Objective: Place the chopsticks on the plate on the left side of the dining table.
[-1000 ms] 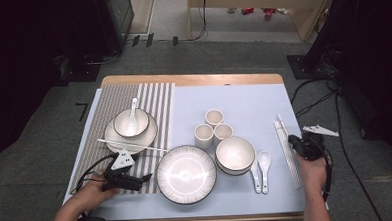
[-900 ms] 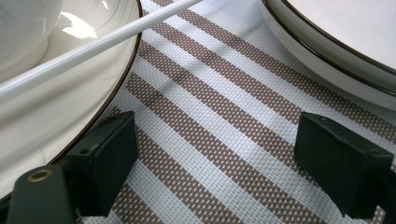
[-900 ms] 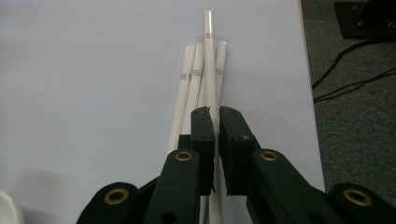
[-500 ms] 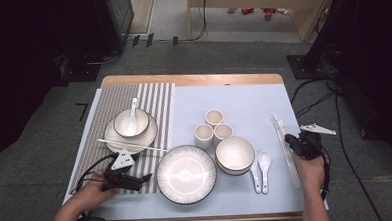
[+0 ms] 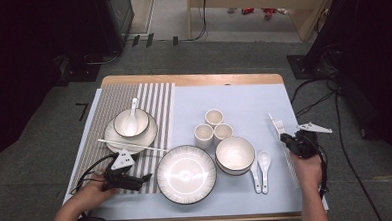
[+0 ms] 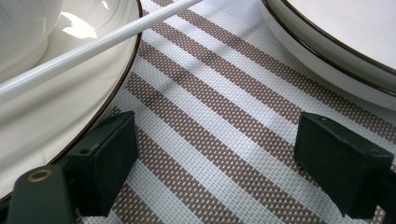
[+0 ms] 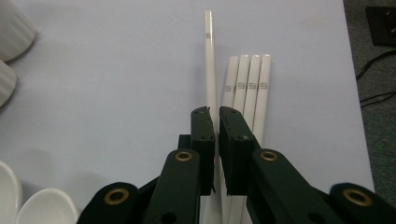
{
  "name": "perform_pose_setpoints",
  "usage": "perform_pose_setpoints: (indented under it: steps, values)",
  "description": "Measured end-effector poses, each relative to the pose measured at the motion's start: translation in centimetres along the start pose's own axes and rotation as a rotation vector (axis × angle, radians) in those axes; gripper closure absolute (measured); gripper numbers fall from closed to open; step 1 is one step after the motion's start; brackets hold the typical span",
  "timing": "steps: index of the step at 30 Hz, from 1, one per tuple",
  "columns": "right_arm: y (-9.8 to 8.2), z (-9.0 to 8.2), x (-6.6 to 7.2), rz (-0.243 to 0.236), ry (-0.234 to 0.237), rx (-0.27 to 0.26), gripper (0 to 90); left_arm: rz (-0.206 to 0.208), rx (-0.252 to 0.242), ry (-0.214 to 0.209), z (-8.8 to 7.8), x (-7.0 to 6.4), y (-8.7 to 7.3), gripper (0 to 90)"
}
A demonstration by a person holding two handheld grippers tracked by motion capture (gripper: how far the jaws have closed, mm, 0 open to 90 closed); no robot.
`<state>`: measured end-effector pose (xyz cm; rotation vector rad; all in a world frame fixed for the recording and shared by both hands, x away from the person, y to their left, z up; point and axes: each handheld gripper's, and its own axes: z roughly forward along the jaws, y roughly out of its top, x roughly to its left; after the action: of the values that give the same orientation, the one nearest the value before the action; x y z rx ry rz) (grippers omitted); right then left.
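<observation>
The right gripper, near the table's right edge, stayed clamped on one white chopstick beside four others; bare mat lay leftward. The left gripper gaped empty, unmoved.

Bare cloth behind the cups — crowded near edge.

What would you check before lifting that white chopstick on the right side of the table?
1. Right gripper closed on one chopstick: ok.
2. The four other chopsticks outside the jaws: ok.
3. Held chopstick set apart from its neighbours: ok at the far end, cannot tell near the jaws.
4. Cups and spoons away from the lift path: ok.
5. Left gripper open over the striped mat, holding nothing: ok.
</observation>
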<state>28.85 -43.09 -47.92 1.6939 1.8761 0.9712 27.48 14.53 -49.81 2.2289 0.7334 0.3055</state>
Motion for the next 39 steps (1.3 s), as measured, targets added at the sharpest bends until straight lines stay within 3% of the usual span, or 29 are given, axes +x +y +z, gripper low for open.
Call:
perform_pose_setpoints:
  steps: [10,16,39]
  values:
    - [0.2,0.2,0.4,-0.015,0.026,0.004,85.1,0.0,0.0,0.0,0.0,0.0,0.0,13.9]
    - [0.7,0.1,1.4,-0.028,0.074,-0.01,85.1,-0.002,-0.001,-0.001,0.0,0.0,0.0,13.8]
    - [1.8,0.7,2.8,-0.087,0.12,-0.005,85.1,-0.006,-0.002,-0.005,0.0,0.1,0.0,13.8]
